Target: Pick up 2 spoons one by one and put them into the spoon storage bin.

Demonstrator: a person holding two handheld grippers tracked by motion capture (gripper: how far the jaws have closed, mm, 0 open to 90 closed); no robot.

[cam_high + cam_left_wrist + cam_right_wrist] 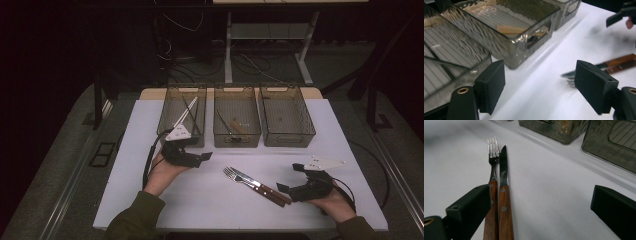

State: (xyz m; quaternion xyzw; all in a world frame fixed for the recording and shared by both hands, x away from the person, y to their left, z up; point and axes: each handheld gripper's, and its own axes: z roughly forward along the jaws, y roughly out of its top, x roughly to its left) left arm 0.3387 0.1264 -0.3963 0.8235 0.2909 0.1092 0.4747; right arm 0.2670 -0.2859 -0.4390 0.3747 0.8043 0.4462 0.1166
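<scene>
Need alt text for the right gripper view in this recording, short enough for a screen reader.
A fork and a knife with wooden handles lie side by side on a white table, between the open black jaws of the right gripper. Two smoky translucent bins stand at the top right.

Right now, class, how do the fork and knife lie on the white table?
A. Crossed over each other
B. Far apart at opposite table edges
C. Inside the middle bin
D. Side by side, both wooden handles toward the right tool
D: the fork and knife lie parallel and close together, handles nearest the open right tool.
</scene>
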